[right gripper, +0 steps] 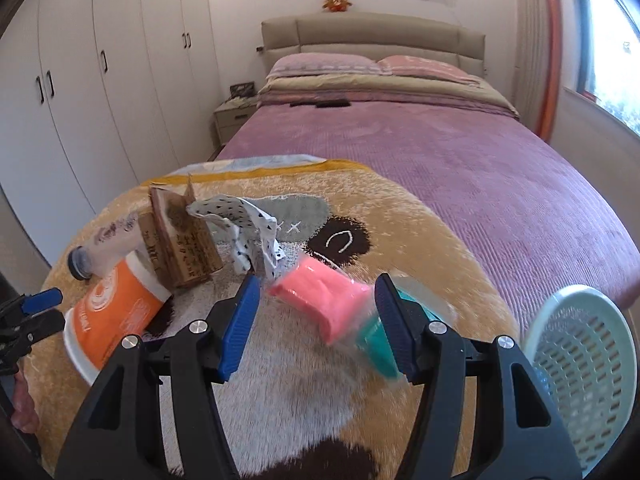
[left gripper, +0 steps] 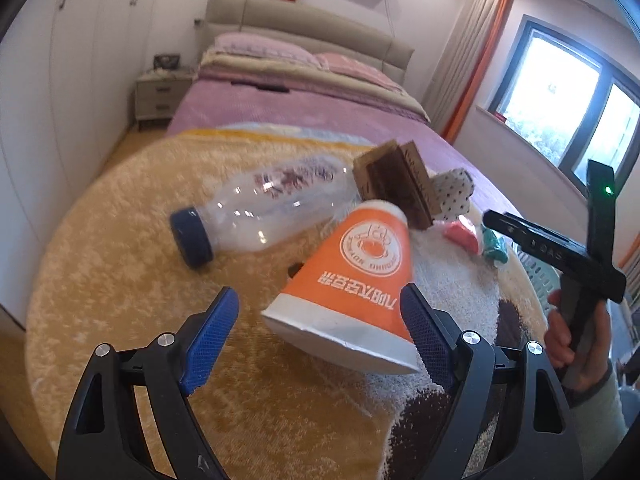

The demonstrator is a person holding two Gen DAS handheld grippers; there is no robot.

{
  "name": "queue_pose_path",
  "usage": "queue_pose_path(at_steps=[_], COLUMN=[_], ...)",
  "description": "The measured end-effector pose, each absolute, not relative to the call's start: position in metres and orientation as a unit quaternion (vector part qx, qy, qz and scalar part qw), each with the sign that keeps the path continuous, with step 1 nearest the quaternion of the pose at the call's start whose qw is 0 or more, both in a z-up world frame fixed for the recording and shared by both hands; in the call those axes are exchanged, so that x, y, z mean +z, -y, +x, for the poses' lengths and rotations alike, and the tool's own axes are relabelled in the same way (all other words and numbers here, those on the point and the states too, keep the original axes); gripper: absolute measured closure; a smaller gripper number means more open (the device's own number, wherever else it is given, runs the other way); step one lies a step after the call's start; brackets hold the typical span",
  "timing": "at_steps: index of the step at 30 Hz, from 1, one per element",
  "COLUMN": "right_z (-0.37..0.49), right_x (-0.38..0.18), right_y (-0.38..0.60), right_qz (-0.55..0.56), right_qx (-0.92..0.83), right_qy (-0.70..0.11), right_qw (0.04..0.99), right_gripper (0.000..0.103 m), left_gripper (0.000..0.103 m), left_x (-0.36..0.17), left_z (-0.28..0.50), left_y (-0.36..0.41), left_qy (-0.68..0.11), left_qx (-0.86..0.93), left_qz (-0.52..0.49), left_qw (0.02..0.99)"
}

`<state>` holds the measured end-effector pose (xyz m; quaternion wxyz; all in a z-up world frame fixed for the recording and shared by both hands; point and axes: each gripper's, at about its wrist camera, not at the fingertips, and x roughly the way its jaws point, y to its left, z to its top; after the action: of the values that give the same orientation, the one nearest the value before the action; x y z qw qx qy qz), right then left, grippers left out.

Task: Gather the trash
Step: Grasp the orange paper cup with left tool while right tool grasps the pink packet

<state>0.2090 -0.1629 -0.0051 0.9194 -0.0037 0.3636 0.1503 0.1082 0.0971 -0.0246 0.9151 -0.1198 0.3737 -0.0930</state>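
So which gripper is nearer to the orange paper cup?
Left. The left gripper has its open jaws on either side of the orange paper cup. The right gripper is off to the cup's right, around the pink packet.

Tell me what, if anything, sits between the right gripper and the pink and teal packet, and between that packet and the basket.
Nothing visible blocks either. The right gripper is open with the pink and teal packet already between its fingers, on the plush blanket. The pale green basket lies just to the right, with only blanket between them.
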Motion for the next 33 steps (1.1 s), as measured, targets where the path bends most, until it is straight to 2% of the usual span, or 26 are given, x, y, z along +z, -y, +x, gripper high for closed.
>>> queue_pose_path(at_steps=[3,5,10,12,14,25,33], right_z=[0.226,0.234,0.249,0.252,0.252,0.234,0.201], right_x=[-0.011,-0.013,-0.022,-0.027,-0.030,-0.033,-0.040], right_y=[0.167,0.168,0.168,0.166,0.162,0.141,0.136], right_qz=[0.013,0.013,0.006,-0.001,-0.003,-0.057,-0.054], right_qx=[0.162,0.167,0.176,0.180,0.185,0.218,0.244], right_qy=[-0.378,-0.384,-0.400,-0.406,-0.408,-0.414,-0.439], right_qw=[0.911,0.908,0.899,0.896,0.894,0.882,0.863], right_gripper=[0.047,0.047,0.047,0.047,0.045,0.044,0.044], left_gripper=[0.022,0.015,0.015,0.018,0.027,0.039,0.060], left_x=[-0.034,-0.039,-0.049,-0.049,-0.048,-0.043,-0.034], left_z=[0.117,0.122,0.126,0.125,0.123,0.115,0.098], left_y=[-0.091,-0.086,-0.079,-0.073,-0.070,-0.066,-0.061], left_qy=[-0.389,-0.396,-0.408,-0.408,-0.406,-0.392,-0.371], left_qx=[-0.095,-0.096,-0.117,-0.116,-0.121,-0.119,-0.134], left_qz=[-0.107,-0.106,-0.123,-0.110,-0.109,-0.129,-0.132], left_qw=[0.910,0.907,0.897,0.899,0.899,0.903,0.909])
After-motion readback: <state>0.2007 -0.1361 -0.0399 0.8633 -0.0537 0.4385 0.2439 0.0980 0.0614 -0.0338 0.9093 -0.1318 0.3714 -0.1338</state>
